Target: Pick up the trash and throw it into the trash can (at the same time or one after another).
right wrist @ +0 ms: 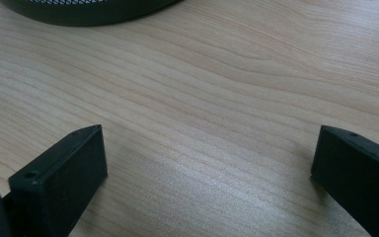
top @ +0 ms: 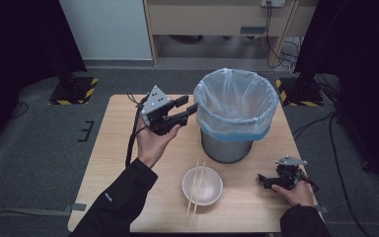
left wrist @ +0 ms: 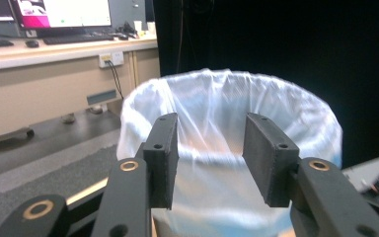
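Nearest the high camera, a pair of chopsticks (top: 195, 190) lies across a white bowl (top: 203, 186): light, stiff, slippery, best pinched mid-length. The left gripper (top: 186, 107), jaws parted and empty, faces the lined bin (top: 236, 113). The right gripper (top: 262, 179) rests spread on the table (top: 113, 148); its own view adds the bin's mesh base (right wrist: 86, 10).

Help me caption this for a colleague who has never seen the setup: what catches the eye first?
The bin, lined with a pale bag, stands tall at the far middle of the table. The left gripper is raised beside its rim, jaws apart with nothing between them. Nearer the person, a white bowl carries chopsticks across it, and the right gripper rests open at the right edge.
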`<action>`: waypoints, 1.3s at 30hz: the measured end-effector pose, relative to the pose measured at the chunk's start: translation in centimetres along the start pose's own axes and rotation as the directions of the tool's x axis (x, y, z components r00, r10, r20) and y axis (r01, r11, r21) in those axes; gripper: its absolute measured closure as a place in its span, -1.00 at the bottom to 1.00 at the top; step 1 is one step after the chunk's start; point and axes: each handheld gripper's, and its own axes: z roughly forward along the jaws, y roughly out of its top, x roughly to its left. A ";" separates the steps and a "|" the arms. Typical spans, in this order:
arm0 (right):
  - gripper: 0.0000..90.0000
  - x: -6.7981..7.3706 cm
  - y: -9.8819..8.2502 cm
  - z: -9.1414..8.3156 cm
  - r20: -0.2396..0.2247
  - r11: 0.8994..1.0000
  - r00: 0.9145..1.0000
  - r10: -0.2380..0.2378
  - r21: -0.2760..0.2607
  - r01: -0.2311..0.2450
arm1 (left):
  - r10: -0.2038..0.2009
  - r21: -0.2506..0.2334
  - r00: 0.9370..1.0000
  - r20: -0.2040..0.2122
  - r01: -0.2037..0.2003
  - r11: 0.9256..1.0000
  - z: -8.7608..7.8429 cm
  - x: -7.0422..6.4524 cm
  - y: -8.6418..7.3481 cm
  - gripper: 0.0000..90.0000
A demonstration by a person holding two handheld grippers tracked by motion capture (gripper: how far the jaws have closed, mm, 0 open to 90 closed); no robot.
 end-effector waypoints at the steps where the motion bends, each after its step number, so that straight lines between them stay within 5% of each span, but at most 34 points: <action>1: -0.98 0.0 0.0 0.0 0.000 1.000 1.000 0.000 0.000 0.000 | 0.004 0.014 1.000 0.001 -0.004 1.000 -0.2 -0.2 -0.5 0.25; 9: -0.98 0.0 0.0 0.0 0.000 1.000 1.000 -0.002 0.000 0.002 | 0.032 0.088 0.999 0.012 -0.033 0.996 -1.4 -1.1 -3.5 0.20; 19: -0.98 0.0 0.0 0.0 0.000 1.000 1.000 0.000 0.001 0.000 | 0.001 0.164 1.000 0.026 -0.006 0.986 -2.6 -2.2 -7.2 0.13; 30: -0.98 0.0 0.0 0.0 0.001 1.000 1.000 -0.002 0.001 0.002 | -0.048 0.275 0.999 0.025 0.039 0.961 -2.7 -3.2 -11.9 0.12; 39: -0.98 0.0 0.0 0.0 0.001 1.000 1.000 0.000 0.000 0.000 | -0.062 0.342 0.998 0.016 0.052 0.938 -2.0 -3.9 -14.3 0.14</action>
